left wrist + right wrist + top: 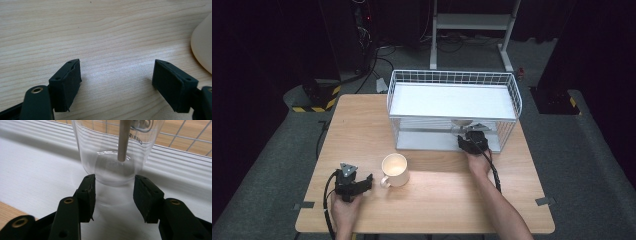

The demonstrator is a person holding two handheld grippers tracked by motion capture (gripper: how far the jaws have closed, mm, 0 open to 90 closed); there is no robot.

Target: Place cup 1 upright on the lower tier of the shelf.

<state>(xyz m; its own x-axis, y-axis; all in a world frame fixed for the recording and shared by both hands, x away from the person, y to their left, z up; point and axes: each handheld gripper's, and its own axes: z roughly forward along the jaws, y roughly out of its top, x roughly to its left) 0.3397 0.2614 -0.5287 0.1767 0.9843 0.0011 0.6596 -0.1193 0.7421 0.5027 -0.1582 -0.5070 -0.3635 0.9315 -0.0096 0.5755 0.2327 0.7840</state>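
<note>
- While the right gripper (113, 180) reaches into the lower level of the wire rack (452, 75), its 2 jaws stand on either side of the base of the clear cup (110, 145), 1 pad against each side; the claw reads as pinching the cup low down.
- The clear cup stands upright on the white shelf floor (37, 170) at the top centre of the right gripper view. A wooden stick (122, 140) stands inside it, with its tip near the cup's bottom.
- In the high view, the right gripper (472, 141) sits right of centre in the frame, at the front opening of the rack, and the cup is just beyond it under the upper shelf.
- The left gripper (116, 72) rests low over the table (362, 125) with its jaws spread wide; bare wood lies between them.
- A cream mug (395, 170) stands upright at lower centre of the high view, just beside the left gripper (367, 182) and apart from its jaws; its wall shows at the right edge of the left gripper view.
- Progress, as judged: the reach and the grip on the cup look complete. The cup has not yet left the shelf.
- Remaining, as judged: draw the cup out under the upper shelf without tipping the stick, then set it on the table.
</note>
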